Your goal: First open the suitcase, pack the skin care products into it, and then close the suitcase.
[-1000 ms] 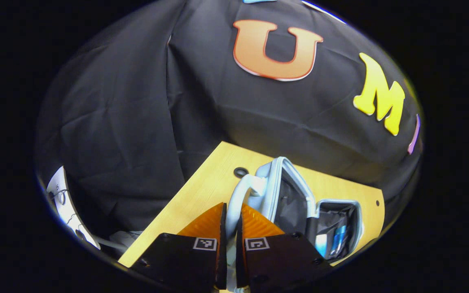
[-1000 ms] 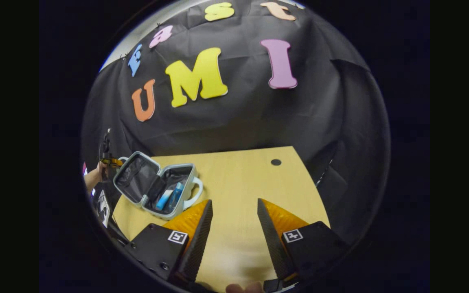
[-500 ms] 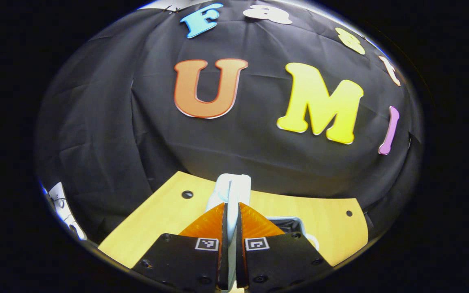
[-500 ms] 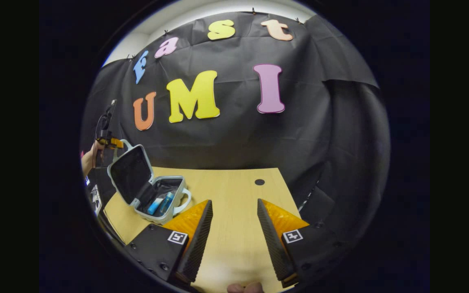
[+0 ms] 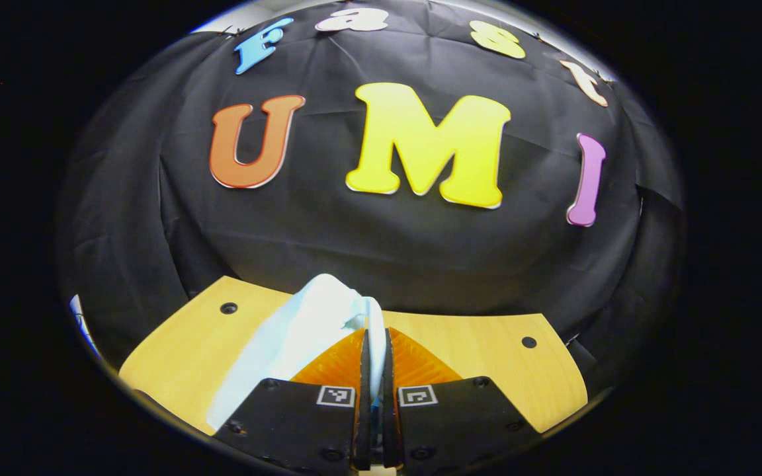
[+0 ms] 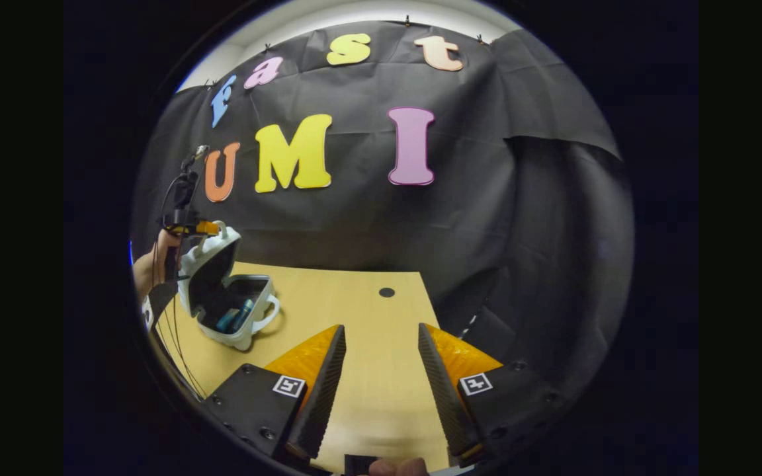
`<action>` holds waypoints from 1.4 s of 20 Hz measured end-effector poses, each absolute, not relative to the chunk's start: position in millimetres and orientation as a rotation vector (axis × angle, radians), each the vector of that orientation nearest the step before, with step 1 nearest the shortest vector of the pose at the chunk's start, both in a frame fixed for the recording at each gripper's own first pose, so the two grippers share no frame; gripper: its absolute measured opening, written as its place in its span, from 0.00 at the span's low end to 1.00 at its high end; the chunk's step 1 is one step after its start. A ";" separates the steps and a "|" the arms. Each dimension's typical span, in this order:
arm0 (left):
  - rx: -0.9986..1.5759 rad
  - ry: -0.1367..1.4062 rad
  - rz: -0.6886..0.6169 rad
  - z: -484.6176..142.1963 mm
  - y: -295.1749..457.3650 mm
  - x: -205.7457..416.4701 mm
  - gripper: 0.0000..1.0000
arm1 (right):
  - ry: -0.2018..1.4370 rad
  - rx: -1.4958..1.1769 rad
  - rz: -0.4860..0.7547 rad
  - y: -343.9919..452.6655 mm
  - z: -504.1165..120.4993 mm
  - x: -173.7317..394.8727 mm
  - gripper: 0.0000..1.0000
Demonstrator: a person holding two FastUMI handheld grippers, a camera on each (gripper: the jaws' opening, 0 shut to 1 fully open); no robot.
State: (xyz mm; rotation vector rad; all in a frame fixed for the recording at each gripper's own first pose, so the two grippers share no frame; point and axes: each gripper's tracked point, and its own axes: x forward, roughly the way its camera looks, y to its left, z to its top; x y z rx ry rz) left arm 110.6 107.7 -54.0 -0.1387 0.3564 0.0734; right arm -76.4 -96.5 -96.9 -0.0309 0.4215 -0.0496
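At the left of the right gripper view, our left gripper (image 6: 212,228), clamped on the lid handle (image 6: 220,229), has swung the suitcase (image 6: 225,297) lid past upright, so closing seems underway, while our right gripper (image 6: 376,370) hangs open.

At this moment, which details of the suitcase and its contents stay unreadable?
- Skin care products: right gripper view, too small to count, partly behind the lid.
- Suitcase interior: left gripper view, hidden behind the lid's outer shell.
- Handle: mostly covered by the left claw.

— Any writing on the suitcase (image 6: 208,250)?
— None legible; the skin care products (image 6: 235,316) inside it are too small to read.
— The square tags (image 6: 288,385) nearer than it?
— Coded patterns, no words.
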 end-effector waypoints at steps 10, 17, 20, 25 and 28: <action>-0.054 0.473 0.009 -164.5 18.2 137.2 0.10 | 0.459 -0.100 -0.103 -134.5 -95.0 -80.1 0.66; 0.026 0.526 -0.016 -211.3 -0.2 136.7 0.10 | 0.496 -0.106 -0.113 -142.0 -103.7 -78.4 0.67; 0.059 0.531 0.011 -224.5 -7.1 138.0 0.10 | 0.497 -0.109 -0.107 -141.9 -104.4 -76.4 0.67; 0.139 0.502 0.066 -237.4 -14.2 136.3 0.14 | 0.496 -0.119 -0.116 -147.0 -103.1 -75.8 0.67; 0.113 0.457 0.047 -235.8 -18.1 139.5 0.32 | 0.506 -0.124 -0.118 -149.1 -106.2 -76.5 0.67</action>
